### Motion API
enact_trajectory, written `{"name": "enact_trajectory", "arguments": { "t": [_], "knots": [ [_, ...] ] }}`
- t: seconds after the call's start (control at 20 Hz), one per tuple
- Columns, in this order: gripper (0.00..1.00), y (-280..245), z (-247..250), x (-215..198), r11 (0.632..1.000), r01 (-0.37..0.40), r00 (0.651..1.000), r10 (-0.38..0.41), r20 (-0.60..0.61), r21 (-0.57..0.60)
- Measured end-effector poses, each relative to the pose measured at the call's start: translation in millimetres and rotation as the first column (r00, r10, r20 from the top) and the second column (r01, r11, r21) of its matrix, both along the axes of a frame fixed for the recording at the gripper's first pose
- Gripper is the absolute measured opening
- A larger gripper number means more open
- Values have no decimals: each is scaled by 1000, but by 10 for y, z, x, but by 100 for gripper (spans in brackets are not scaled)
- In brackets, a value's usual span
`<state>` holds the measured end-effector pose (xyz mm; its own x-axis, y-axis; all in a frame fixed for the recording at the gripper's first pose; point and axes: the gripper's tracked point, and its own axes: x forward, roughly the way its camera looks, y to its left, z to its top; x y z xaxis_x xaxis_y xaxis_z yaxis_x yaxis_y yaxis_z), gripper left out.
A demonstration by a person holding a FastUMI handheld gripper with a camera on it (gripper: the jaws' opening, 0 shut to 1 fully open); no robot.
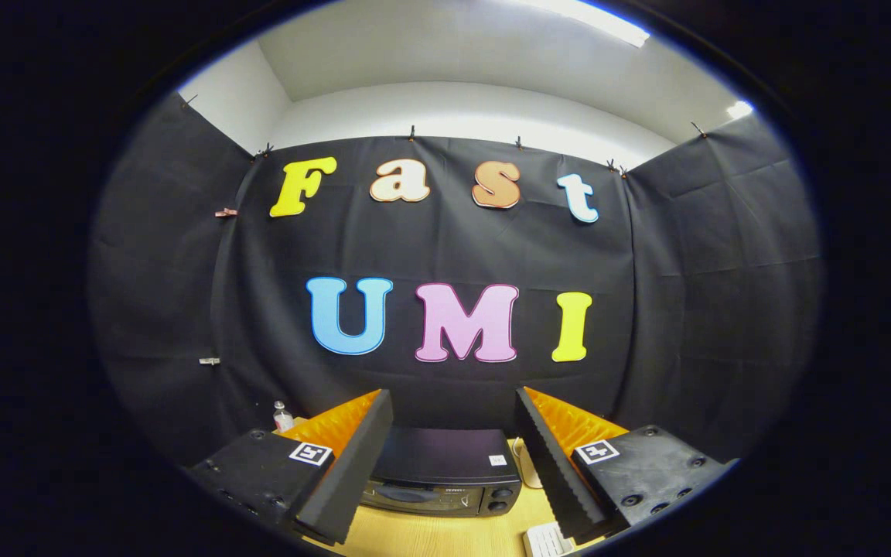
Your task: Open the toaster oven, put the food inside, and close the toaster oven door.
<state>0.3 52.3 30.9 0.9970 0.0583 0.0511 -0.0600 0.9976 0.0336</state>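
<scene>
Two fingers of the gripper [453,456] are wide apart, holding nothing; the toaster oven [445,480] sits between them, door closed, a small bottle [282,416] beside.

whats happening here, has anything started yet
A hand-held claw hangs open above a wooden table, holding nothing. Ahead of its fingers and between them sits a black toaster oven with its door shut, so the first step is not yet done. A small bottle stands off to the oven's left and a white object lies near the right finger.
</scene>
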Motion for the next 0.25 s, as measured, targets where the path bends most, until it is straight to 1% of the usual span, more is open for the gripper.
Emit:
{"name": "enact_trajectory", "arguments": {
  "t": [0.25],
  "knots": [
    [98, -2, -37, -9, 1000, -4, 1000, 4, -3, 1]
  ]
}}
